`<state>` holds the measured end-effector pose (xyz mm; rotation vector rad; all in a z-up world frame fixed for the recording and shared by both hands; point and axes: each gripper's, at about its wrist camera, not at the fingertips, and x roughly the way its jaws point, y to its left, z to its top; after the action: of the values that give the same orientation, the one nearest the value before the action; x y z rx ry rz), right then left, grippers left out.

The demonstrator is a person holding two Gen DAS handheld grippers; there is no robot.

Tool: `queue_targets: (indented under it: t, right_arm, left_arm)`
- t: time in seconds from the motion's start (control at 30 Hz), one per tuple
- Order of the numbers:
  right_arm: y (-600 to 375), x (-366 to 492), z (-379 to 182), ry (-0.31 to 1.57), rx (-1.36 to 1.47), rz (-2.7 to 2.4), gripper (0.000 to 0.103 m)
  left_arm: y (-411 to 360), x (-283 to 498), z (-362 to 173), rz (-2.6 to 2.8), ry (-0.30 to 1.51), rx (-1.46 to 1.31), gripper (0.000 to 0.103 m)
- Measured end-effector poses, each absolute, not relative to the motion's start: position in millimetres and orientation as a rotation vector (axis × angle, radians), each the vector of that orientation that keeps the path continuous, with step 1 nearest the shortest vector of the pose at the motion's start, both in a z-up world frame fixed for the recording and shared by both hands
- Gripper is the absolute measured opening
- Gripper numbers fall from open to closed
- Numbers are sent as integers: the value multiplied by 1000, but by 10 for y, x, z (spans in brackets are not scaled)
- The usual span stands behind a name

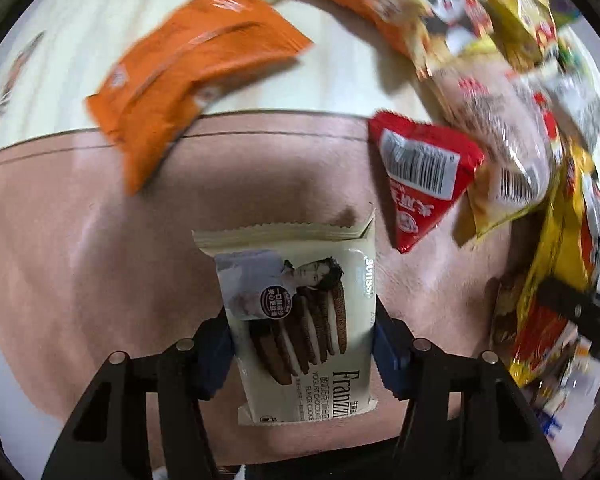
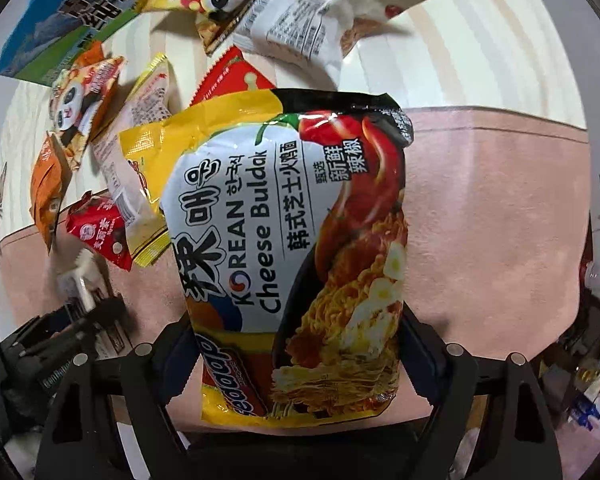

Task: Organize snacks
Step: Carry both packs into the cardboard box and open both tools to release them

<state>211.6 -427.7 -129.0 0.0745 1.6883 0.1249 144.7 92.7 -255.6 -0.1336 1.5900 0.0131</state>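
The cookie pack (image 1: 300,320) sits right between the left gripper (image 1: 302,344) fingers, clamped on both sides and held over the pink mat (image 1: 80,260). The noodle bag (image 2: 296,256) is pinched the same way in the right gripper (image 2: 300,360), jaws closed onto its lower half. A red packet (image 1: 424,176) and an orange pouch (image 1: 188,76) lie further out, near the mat's far edge

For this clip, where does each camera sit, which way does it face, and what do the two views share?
Left wrist: on the left hand-held gripper, looking along its fingers over the held cookie pack toward the pink mat.
Right wrist: on the right hand-held gripper, facing over the held noodle bag.
Shared: mat, red triangular packet, orange pouch, and each other's gripper.
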Motion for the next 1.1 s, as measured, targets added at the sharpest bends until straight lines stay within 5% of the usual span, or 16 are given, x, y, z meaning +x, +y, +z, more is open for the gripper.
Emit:
queue_targets:
  t: [0.33,0.57,0.77,1.1]
  right_arm:
    - [-4520,2294,-280,1567,211,318,88]
    - [-4468,3100,584,1429,286,427,89]
    - [-4046,4061,713,1366,202,407,89]
    - [-3501,4914,14,1495,14,293,89]
  left_arm:
    - [1021,1474,-1269,20,1393,-243,57]
    - [842,2338,-331,-95,1248,-234,57]
    - [815,3395,-329,-99,1230,-181,57]
    - [755,4755,-1397,-92,1455,-221,57]
